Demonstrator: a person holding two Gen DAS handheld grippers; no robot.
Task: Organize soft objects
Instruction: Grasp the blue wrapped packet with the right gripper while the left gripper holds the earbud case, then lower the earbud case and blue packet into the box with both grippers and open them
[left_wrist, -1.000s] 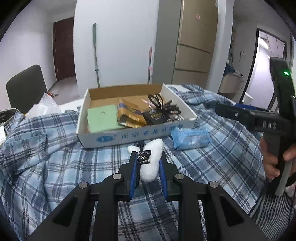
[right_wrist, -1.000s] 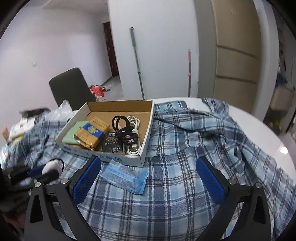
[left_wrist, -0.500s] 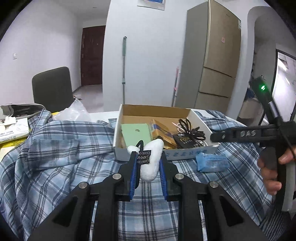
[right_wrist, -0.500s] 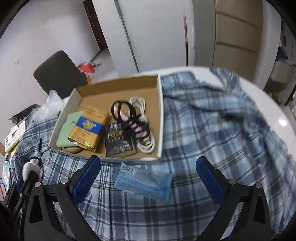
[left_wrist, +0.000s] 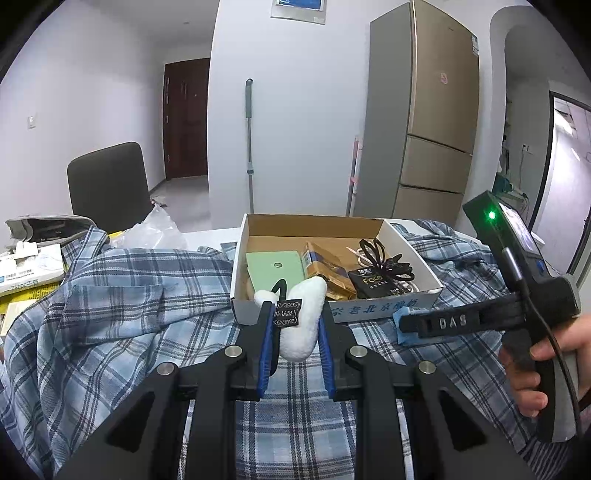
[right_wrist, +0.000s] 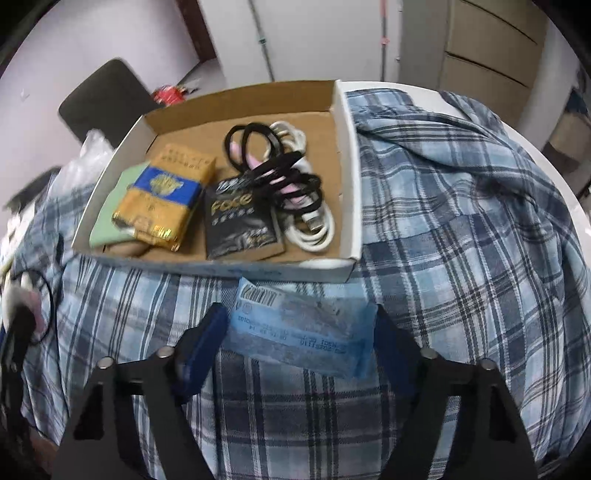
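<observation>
My left gripper (left_wrist: 295, 321) is shut on a white fluffy soft item (left_wrist: 303, 325) with a black tag and black loop, held above the plaid shirt (left_wrist: 129, 314) just in front of the cardboard box (left_wrist: 373, 306). My right gripper (right_wrist: 299, 339) is open, its fingers either side of a blue tissue pack (right_wrist: 303, 328) that lies on the shirt in front of the box (right_wrist: 347, 166). The pack shows partly behind the right gripper in the left wrist view (left_wrist: 400, 321). The box holds a green pad (left_wrist: 273, 266), a gold and blue packet (right_wrist: 162, 195), a black sachet (right_wrist: 240, 221), black hair ties (right_wrist: 266, 162) and a white cable (right_wrist: 314, 229).
The plaid shirt (right_wrist: 461, 221) covers a round white table (right_wrist: 546, 155). A dark chair (left_wrist: 107, 184) and clear plastic bag (left_wrist: 151, 229) stand at the back left. Boxes and papers (left_wrist: 26, 273) lie at the far left. A fridge (left_wrist: 424, 122) stands behind.
My right gripper has come down and forward, and the blue pack now lies between its open fingers. My left gripper, still holding the white item, has shifted left and back from the box.
</observation>
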